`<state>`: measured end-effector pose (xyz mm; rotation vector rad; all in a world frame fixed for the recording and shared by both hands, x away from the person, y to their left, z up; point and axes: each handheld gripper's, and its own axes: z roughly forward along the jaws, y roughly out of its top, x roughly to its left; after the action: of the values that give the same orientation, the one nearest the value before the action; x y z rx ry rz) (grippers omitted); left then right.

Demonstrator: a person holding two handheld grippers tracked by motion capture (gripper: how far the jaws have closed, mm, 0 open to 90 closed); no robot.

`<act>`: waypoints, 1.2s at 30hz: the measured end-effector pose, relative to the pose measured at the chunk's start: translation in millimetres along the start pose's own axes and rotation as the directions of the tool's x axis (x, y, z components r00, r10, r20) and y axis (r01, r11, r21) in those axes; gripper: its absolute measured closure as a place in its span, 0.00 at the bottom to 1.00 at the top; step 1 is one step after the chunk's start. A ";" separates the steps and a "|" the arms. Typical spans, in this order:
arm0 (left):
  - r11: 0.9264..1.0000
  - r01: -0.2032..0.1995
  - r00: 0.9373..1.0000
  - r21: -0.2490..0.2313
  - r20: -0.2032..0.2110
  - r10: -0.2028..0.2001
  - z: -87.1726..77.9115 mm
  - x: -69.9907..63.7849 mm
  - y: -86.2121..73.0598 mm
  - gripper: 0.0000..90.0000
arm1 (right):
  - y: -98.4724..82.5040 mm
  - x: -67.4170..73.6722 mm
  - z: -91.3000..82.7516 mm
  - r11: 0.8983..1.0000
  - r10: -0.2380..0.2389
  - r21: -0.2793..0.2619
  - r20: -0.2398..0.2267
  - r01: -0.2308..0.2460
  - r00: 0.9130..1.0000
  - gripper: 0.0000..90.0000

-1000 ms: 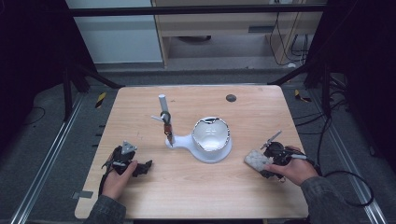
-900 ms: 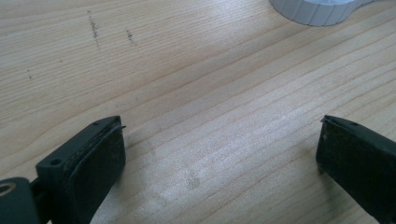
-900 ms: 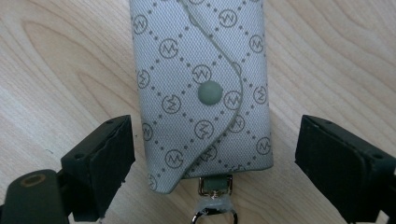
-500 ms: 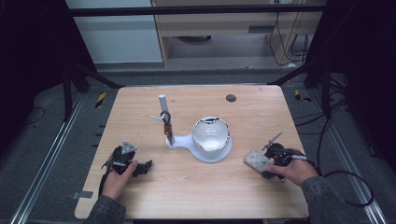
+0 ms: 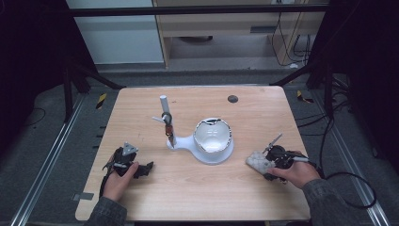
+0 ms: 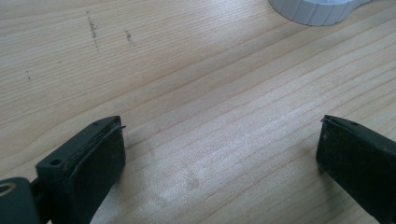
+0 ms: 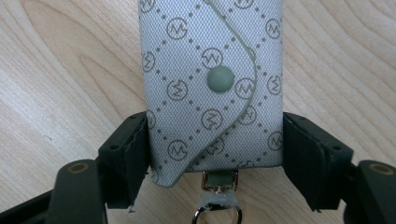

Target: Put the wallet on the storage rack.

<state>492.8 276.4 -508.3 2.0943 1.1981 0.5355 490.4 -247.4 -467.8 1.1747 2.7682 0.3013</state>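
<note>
Now grey pouch [image 7: 212, 88] between right tongs [image 7: 215, 149], clamped

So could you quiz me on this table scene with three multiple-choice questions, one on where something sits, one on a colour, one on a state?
1. Where does the grey patterned fabric pouch lie?
A. on the wooden table, at its right side
B. inside the white bowl
C. on the floor

2. What colour is the snap button on the pouch flap?
A. red
B. grey-green
C. black

3. How does the left gripper stand?
A. shut on the pouch
B. clamped on the stand
C. open, with bare wood between its jaws

Answers:
1 A: the high view shows the pouch on the tabletop by the right hand, right of the white bowl on its white stand.
2 B: the right gripper view shows the button matching the fabric.
3 C: its own view shows the jaws far apart over bare wood.
</note>
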 end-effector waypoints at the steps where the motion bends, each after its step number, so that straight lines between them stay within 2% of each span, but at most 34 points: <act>1: 1.000 0.000 1.000 0.000 0.000 0.000 0.0 0.0 0.0 0.01 | -0.1 -0.4 -0.6 1.000 -0.011 -0.001 0.004 0.011 1.000 0.33; 6: 1.000 0.000 1.000 0.000 0.000 0.000 0.0 0.0 0.0 0.01 | 0.9 4.1 -3.8 0.999 -0.035 0.005 0.022 0.035 0.999 0.35; 7: 1.000 0.000 1.000 0.000 0.000 0.000 0.0 0.0 0.0 0.01 | 1.4 4.2 -4.7 0.998 -0.067 0.006 0.032 0.067 0.997 0.35; 9: 1.000 0.000 1.000 0.000 0.000 0.000 0.0 0.0 0.0 0.01 | 2.7 6.0 -7.1 0.997 -0.079 0.005 0.040 0.079 0.996 0.35; 17: 1.000 -0.001 1.000 0.000 0.000 0.001 0.0 0.0 0.0 0.01 | 13.3 13.5 -27.2 0.993 -0.114 -0.007 0.087 0.115 0.990 0.35; 24: 1.000 0.000 1.000 0.000 0.001 0.000 0.0 0.0 0.0 0.01 | 22.7 18.1 -43.5 0.985 -0.166 -0.012 0.137 0.170 0.977 0.35; 26: 1.000 0.000 1.000 0.000 0.000 0.000 0.0 0.0 0.0 0.01 | 24.4 19.7 -46.7 0.985 -0.172 -0.008 0.142 0.175 0.975 0.35; 36: 1.000 0.000 1.000 0.000 0.000 0.000 0.0 0.0 0.0 0.01 | 37.3 25.3 -71.3 0.974 -0.222 -0.003 0.200 0.227 0.954 0.36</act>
<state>492.7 276.4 -508.3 2.0946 1.1982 0.5349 485.6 -213.5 -390.7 0.8225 2.6779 0.1843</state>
